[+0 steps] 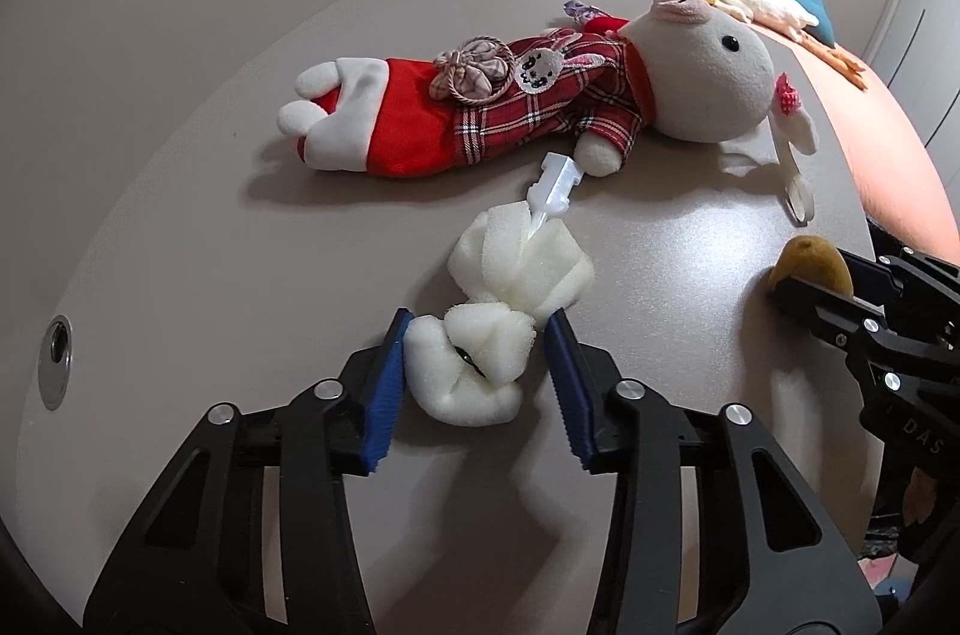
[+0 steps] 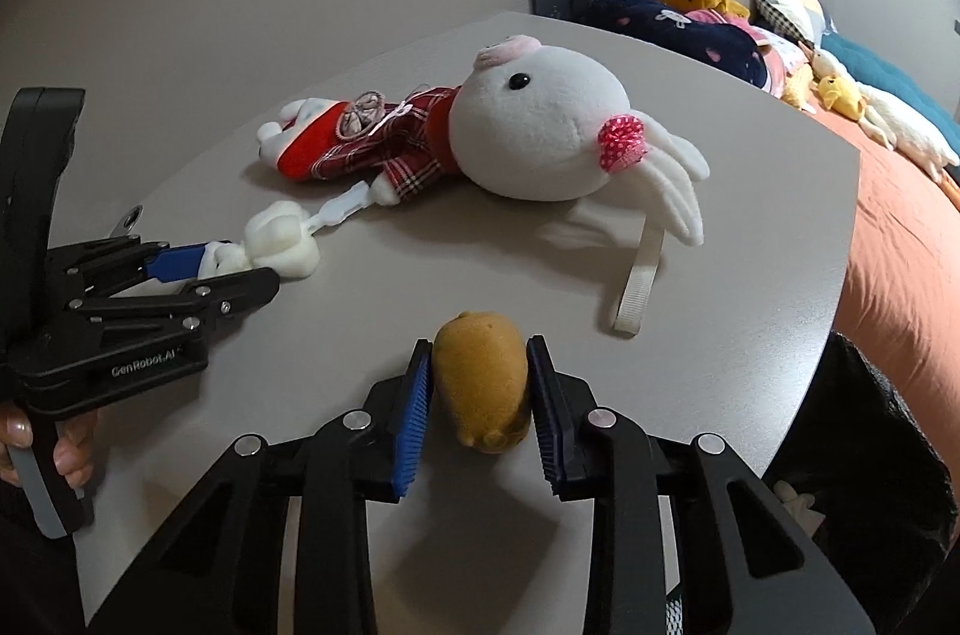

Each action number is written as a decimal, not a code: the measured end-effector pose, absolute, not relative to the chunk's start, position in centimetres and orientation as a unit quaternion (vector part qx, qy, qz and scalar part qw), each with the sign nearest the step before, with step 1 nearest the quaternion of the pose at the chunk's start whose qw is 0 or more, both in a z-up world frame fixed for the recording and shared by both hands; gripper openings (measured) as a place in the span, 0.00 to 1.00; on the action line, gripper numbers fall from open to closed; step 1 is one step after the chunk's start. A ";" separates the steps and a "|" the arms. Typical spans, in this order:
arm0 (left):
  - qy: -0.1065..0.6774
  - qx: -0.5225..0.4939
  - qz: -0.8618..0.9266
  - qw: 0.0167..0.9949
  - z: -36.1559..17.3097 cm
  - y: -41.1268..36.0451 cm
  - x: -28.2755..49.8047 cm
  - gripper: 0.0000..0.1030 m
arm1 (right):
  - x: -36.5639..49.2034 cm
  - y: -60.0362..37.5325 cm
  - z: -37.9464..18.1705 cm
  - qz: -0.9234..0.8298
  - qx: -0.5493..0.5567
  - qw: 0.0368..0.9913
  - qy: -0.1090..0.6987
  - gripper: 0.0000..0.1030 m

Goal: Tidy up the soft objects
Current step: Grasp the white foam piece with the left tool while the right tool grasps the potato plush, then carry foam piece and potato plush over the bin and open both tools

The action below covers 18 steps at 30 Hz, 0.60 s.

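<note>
A white foam toy (image 1: 480,365) with a clear plastic stem (image 1: 555,188) lies on the grey table (image 1: 210,227). My left gripper (image 1: 477,365) is open and straddles the toy's near lump: the left pad touches it, and a small gap shows at the right pad. In the right wrist view this gripper (image 2: 225,269) sits low at the left, held by a hand (image 2: 66,455). A yellow-brown soft toy (image 2: 480,389) rests on the table, and my right gripper (image 2: 480,395) is shut on it, both blue pads against its sides. The same toy (image 1: 810,263) shows at the right edge of the left wrist view.
A large plush rabbit (image 1: 540,95) in red plaid lies across the table behind both toys, its strap (image 2: 639,287) trailing forward. Beyond the table's right edge is an orange bed (image 2: 900,245) with several plush toys and cushions (image 2: 678,23). A round metal grommet (image 1: 55,359) is set in the table at left.
</note>
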<state>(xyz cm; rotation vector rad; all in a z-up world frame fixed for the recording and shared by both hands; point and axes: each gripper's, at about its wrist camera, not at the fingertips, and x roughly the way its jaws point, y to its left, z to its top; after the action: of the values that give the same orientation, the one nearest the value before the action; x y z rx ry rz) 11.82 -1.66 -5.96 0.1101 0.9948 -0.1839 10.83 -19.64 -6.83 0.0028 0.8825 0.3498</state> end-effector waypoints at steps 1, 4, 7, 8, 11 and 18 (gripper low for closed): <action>0.475 0.051 -0.088 0.874 -5.9 -1.7 11.8 0.37 | 10.7 -19.7 -6.8 0.170 0.001 0.890 0.424 0.32; 0.473 0.045 -0.088 0.875 -5.8 -1.6 11.8 0.30 | 10.3 -19.9 -6.6 0.170 0.006 0.891 0.421 0.32; 0.467 0.047 -0.089 0.878 -5.3 -1.8 11.6 0.29 | 9.9 -20.7 -6.1 0.170 0.023 0.894 0.415 0.32; 0.464 0.048 -0.090 0.880 -5.1 -1.9 11.4 0.29 | 9.8 -20.8 -5.9 0.168 0.024 0.895 0.413 0.32; 0.459 0.050 -0.091 0.882 -4.8 -2.2 11.3 0.29 | 9.2 -21.4 -5.3 0.164 0.027 0.898 0.407 0.32; 0.445 0.055 -0.093 0.889 -3.4 -3.6 10.1 0.29 | 7.7 -23.0 -4.1 0.153 0.034 0.906 0.394 0.32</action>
<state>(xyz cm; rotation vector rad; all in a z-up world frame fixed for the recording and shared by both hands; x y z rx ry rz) 10.14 -3.63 -3.42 0.1144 0.9241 -0.1940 7.68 -23.02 -4.08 0.0704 0.8129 0.3153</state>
